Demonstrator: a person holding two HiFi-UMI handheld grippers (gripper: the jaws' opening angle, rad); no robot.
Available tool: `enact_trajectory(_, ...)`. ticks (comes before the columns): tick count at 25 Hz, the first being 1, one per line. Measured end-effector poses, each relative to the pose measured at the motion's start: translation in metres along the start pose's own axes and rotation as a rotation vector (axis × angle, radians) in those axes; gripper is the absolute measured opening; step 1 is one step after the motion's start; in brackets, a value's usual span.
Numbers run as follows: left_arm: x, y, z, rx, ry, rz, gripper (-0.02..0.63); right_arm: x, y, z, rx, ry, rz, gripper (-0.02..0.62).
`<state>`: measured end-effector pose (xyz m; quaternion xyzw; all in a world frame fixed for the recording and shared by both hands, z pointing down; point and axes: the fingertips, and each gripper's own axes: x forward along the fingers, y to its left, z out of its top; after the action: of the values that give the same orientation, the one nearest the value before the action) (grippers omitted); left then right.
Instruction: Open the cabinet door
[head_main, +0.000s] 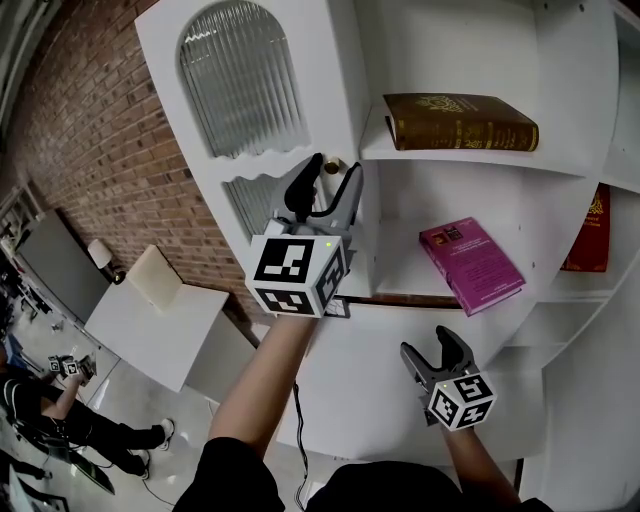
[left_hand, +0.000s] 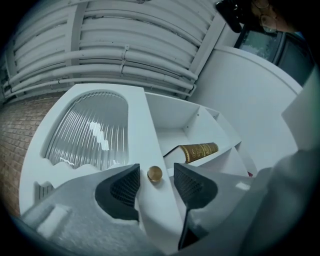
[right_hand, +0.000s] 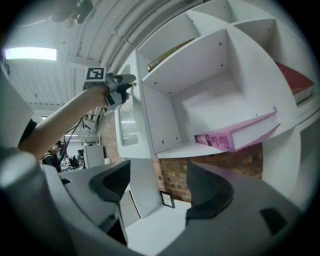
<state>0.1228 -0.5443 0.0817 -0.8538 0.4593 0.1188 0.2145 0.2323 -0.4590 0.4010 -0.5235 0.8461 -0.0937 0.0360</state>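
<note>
**Brass knob (left_hand: 154, 173) between parted left fingers (left_hand: 125, 187)**

Left gripper (left_hand: 156, 167) fingers stand apart, gripping nothing. The knob lies between them at 12 o'clock, closer to the 9 o'clock finger. Cabinet door (left_hand: 90, 132) spreads toward 10 o'clock, long axis upright. Right gripper (right_hand: 159, 166), open and empty, hangs well apart.

You are facing a white cabinet door (head_main: 325, 90) whose arched pane (head_main: 240, 75) is showing fine vertical ribbing. A gold knob (left_hand: 154, 173) is gleaming between your left gripper's (head_main: 330, 175) dark grey, ridged pads (left_hand: 125, 187). Against the white shelves (head_main: 470, 152), an olive-brown book (head_main: 460, 122) with gilt tooling, a magenta book (head_main: 470, 263) and a red book (head_main: 590, 232) are standing out. Your marker cubes (head_main: 297, 273) are showing black-and-white squares; the brick wall (head_main: 90, 130) is showing red-brown.
</note>
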Motion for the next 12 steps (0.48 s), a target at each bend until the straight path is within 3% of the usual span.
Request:
enact_trajectory(7, -0.001, 0.006, -0.001, -0.001, 0.011, 0.03, 0.094, -0.004, -0.002, -0.013, 0.015, 0.035, -0.011, 0.35)
enact_trajectory(12, -0.001, 0.006, 0.0, -0.006, 0.013, 0.031, 0.094, -0.009, -0.007, -0.013, 0.027, 0.037, -0.02, 0.348)
